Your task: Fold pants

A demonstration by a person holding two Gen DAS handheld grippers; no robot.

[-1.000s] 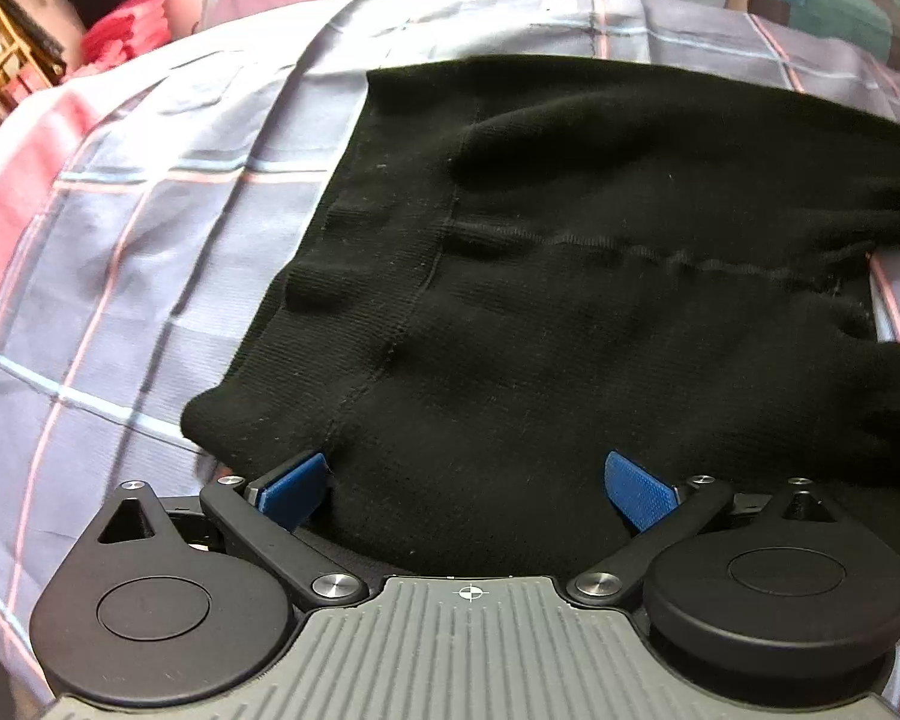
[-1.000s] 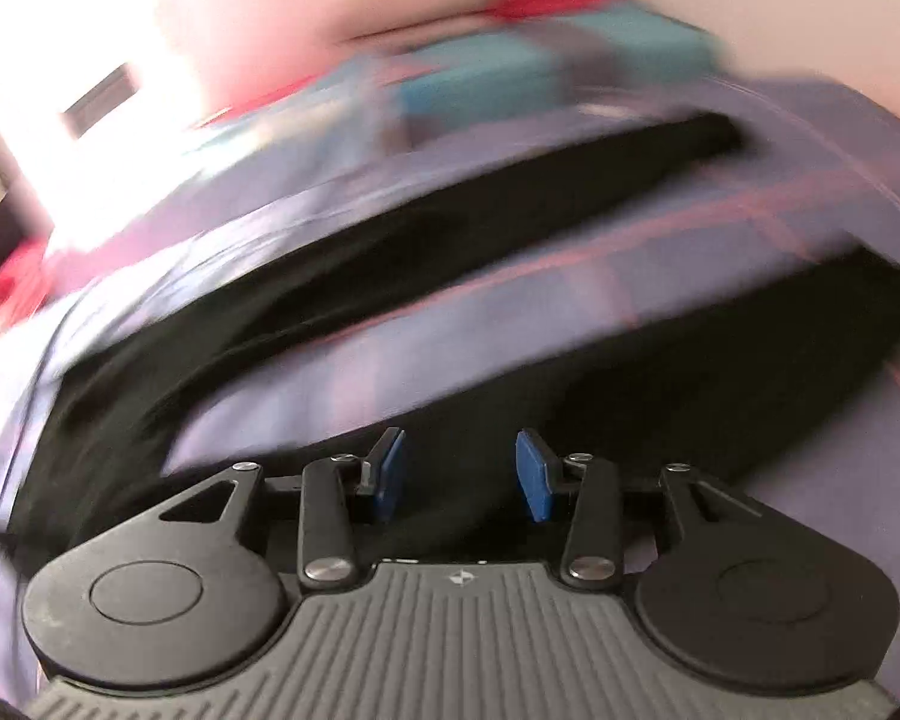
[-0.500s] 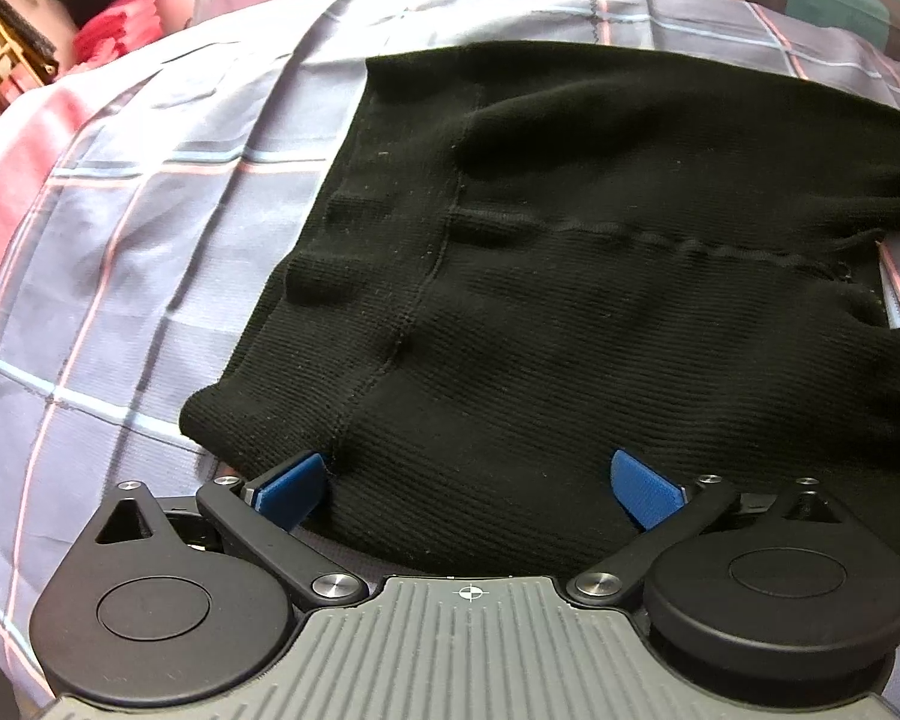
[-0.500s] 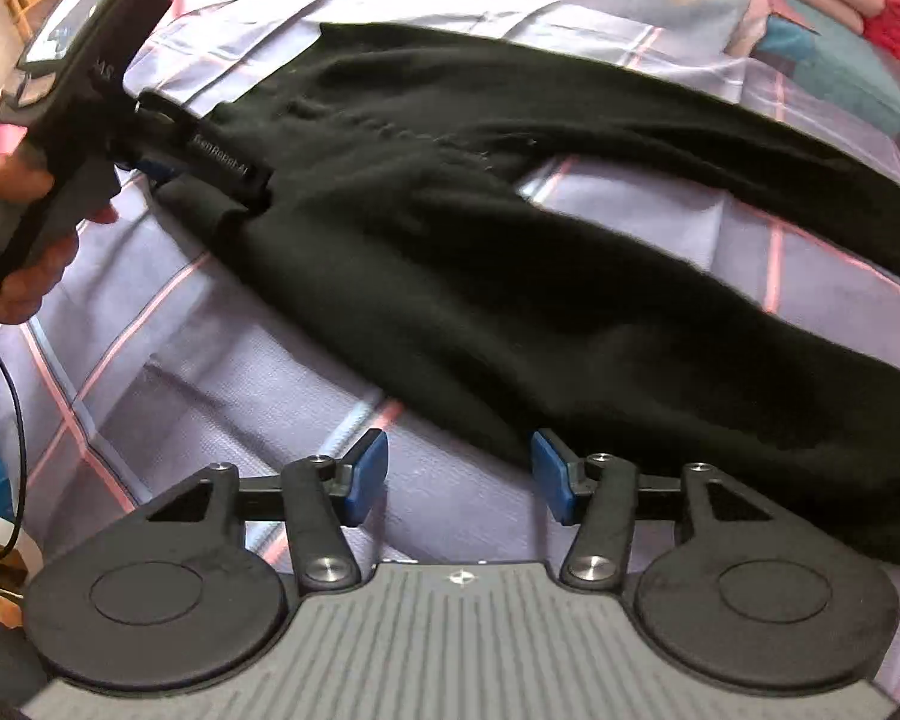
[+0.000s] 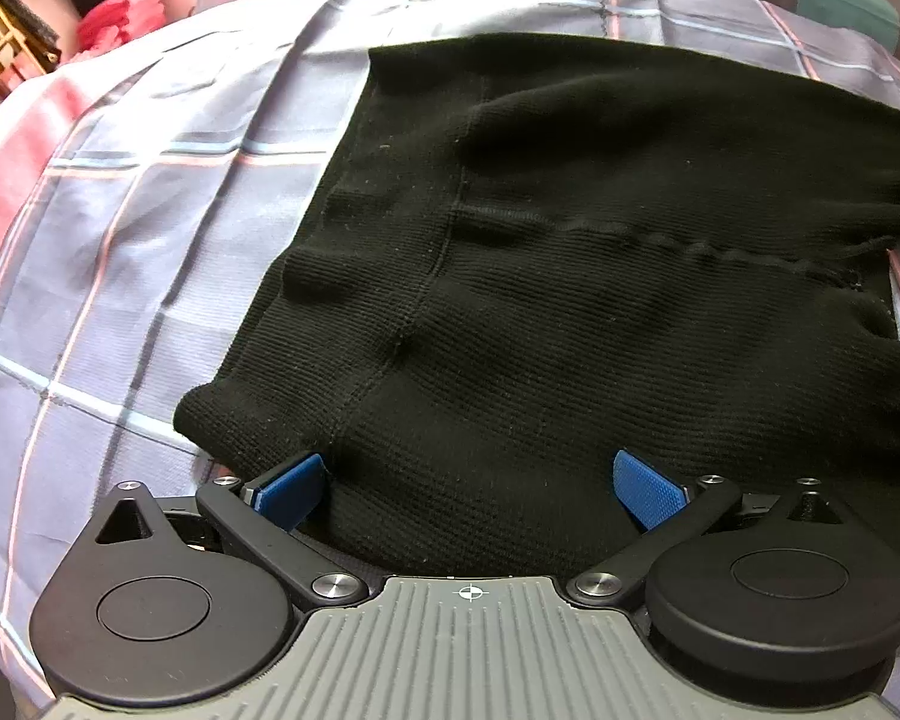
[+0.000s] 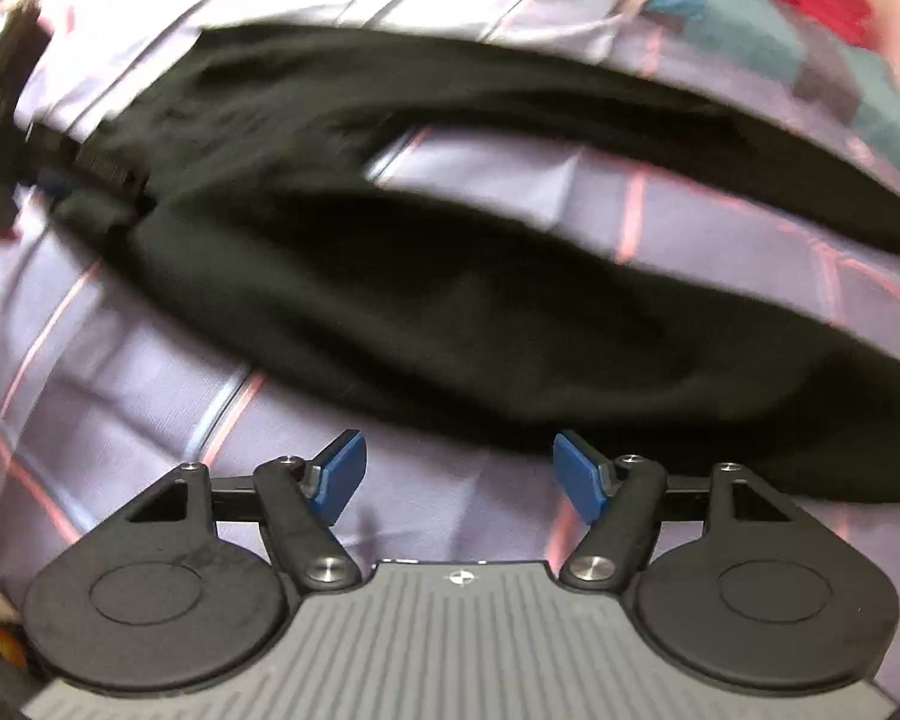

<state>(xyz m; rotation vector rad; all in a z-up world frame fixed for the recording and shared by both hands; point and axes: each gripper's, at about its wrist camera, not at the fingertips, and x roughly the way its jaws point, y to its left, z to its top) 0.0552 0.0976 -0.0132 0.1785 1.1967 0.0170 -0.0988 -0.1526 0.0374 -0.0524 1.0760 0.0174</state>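
Black knit pants lie spread on a plaid bedsheet. In the left wrist view the waist end is nearest. My left gripper is open, its blue pads straddling the near waist edge, with cloth between them. In the right wrist view the pants show both legs running right, with sheet between them. My right gripper is open, just short of the near leg's edge, above the bedsheet. The left gripper's body shows blurred at the far left.
Pillows and folded cloth in teal and red lie at the bed's far side. Red clothes and a wooden rack stand beyond the bed's left edge.
My right gripper has opened wider and moved closer to the near pant leg. The left gripper has stayed open at the waist edge, shifting only slightly.
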